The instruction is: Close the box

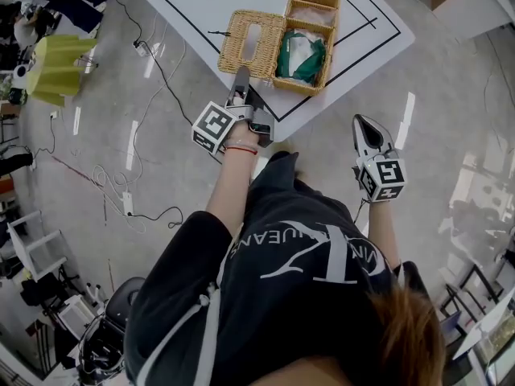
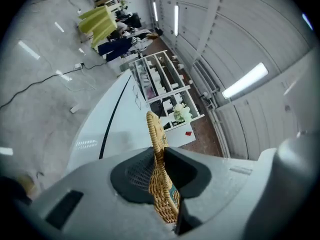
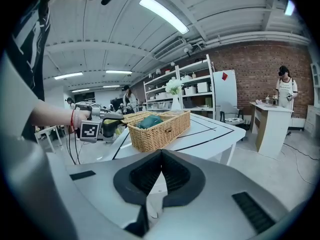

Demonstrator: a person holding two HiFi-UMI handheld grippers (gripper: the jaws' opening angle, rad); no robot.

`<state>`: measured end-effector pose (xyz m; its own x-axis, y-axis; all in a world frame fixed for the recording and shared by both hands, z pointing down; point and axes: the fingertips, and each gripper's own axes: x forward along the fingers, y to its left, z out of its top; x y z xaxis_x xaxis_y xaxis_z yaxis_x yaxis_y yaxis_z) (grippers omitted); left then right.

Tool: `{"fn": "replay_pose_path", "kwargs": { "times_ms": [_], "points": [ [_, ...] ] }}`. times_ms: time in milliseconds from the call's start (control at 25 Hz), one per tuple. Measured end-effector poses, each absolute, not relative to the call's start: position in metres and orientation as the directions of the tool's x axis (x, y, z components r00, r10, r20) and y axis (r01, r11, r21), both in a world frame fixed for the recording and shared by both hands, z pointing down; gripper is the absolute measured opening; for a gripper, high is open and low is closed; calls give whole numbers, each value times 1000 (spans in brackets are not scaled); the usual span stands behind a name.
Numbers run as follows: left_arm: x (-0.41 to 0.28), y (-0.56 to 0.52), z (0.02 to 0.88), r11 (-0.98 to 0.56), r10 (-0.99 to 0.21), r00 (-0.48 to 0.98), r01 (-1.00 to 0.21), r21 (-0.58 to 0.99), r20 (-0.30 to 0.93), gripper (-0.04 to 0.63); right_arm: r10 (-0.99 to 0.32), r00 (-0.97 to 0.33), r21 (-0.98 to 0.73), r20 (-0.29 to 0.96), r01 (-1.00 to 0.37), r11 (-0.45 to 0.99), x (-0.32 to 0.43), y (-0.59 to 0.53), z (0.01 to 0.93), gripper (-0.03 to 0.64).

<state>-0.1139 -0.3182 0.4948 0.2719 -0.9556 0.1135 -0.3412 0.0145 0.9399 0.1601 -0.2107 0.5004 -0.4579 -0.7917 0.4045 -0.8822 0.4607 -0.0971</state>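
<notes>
A wicker box (image 1: pixel 310 39) stands open on the white table (image 1: pixel 354 14), with green cloth (image 1: pixel 306 55) inside. Its flat wicker lid (image 1: pixel 252 43) is folded out to the left. My left gripper (image 1: pixel 241 83) reaches in from the table's near edge and is shut on the lid's near rim. In the left gripper view the wicker lid (image 2: pixel 160 179) stands edge-on, pinched between the dark pads of that gripper (image 2: pixel 161 159). My right gripper (image 1: pixel 364 127) hangs off the table to the right, shut and empty. From the right gripper (image 3: pixel 161 156) I see the box (image 3: pixel 157 129) from the side.
Black lines are taped on the table top. Cables (image 1: pixel 121 199) trail over the floor at the left, near a yellow object (image 1: pixel 52 67). Shelving (image 3: pixel 185 91) stands behind the table. A person (image 3: pixel 285 91) stands at a white counter at the far right.
</notes>
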Motion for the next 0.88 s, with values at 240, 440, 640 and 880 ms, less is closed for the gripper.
{"fn": "replay_pose_path", "kwargs": {
  "times_ms": [240,440,640,880],
  "points": [
    [-112,-319,467,-83,-946,307,-538,839,104,47,-797,-463,-96,389,-880,465,160,-205,493,-3],
    [-105,-320,446,-164,-933,341,-682,713,111,37,-804,-456,-99,382,-885,455,163,-200,490,-3],
    [-99,-322,441,-221,-921,369,-759,613,125,35,-812,-448,-102,374,-890,444,160,-202,490,-3],
    [-83,-313,430,-309,-900,410,-841,445,148,34,-816,-447,-103,367,-891,442,161,-196,485,-3]
  ]
}}
